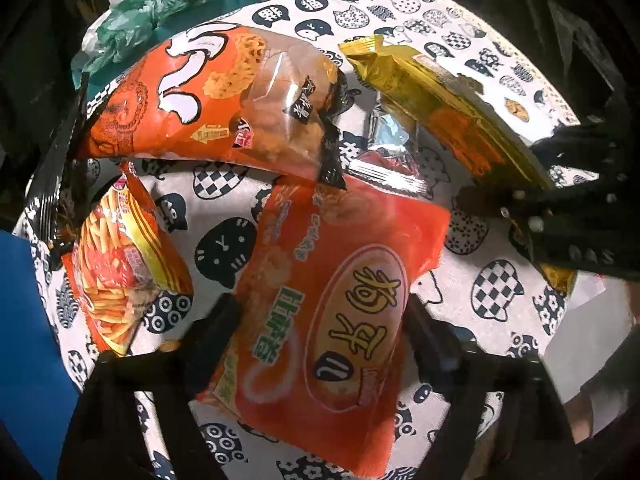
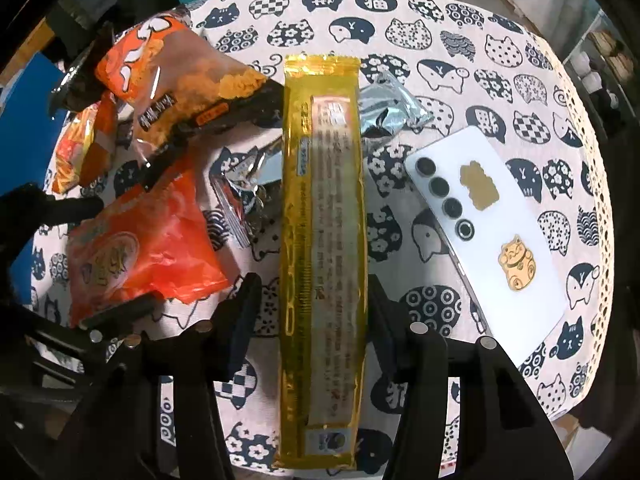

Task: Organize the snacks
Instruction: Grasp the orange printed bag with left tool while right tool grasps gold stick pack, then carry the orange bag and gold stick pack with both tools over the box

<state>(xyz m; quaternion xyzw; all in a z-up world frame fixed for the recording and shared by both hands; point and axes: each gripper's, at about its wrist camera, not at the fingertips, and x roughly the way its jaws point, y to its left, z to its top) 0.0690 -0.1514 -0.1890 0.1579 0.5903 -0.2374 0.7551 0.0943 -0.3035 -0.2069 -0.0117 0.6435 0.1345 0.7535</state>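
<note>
My left gripper [image 1: 320, 312] is shut on a flat red snack pack [image 1: 328, 312] with a gold oval label; the pack sits between both fingers. My right gripper [image 2: 316, 304] is shut on a long gold snack packet [image 2: 324, 216], held lengthwise between the fingers. The gold packet also shows in the left wrist view [image 1: 448, 108], with the right gripper [image 1: 560, 208] on it. The red pack shows in the right wrist view [image 2: 136, 248]. A large orange bag with a clear window [image 1: 208, 92] lies behind, and a small fries bag [image 1: 124, 272] lies at the left.
A round table with a cat-print cloth [image 2: 460, 40] holds everything. A white phone [image 2: 492, 216] lies face down to the right of the gold packet. A silver wrapper [image 2: 384, 108] lies behind it, another [image 2: 244, 192] to its left. Green plastic [image 1: 160, 4] sits beyond the table.
</note>
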